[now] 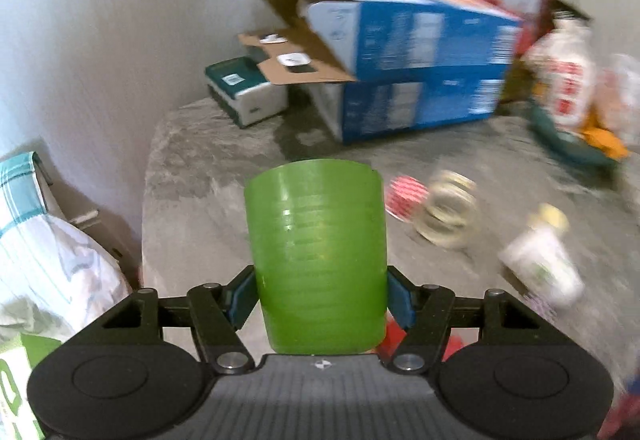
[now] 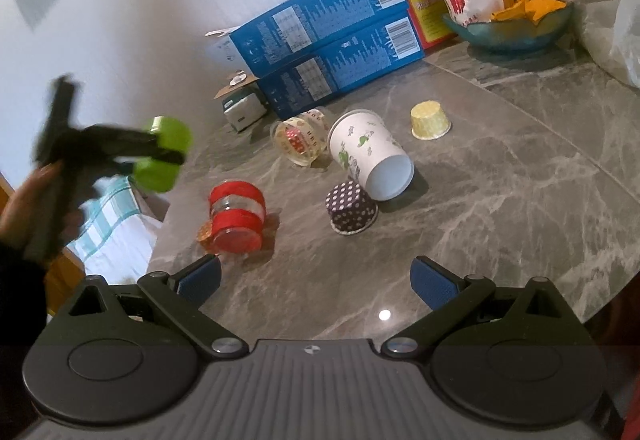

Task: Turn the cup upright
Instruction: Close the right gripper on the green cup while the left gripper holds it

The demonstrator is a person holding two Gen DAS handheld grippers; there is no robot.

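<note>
My left gripper is shut on a green plastic cup, holding it by its sides in the air above the left end of the grey marble table. In the right wrist view the green cup and the left gripper are blurred, off the table's left edge. My right gripper is open and empty, low over the table's near side. A white paper cup lies on its side at mid-table.
A red-banded glass, a clear glass on its side, a dotted purple cup and a yellow cup, both upside down, stand on the table. Two blue boxes and a snack bowl line the back.
</note>
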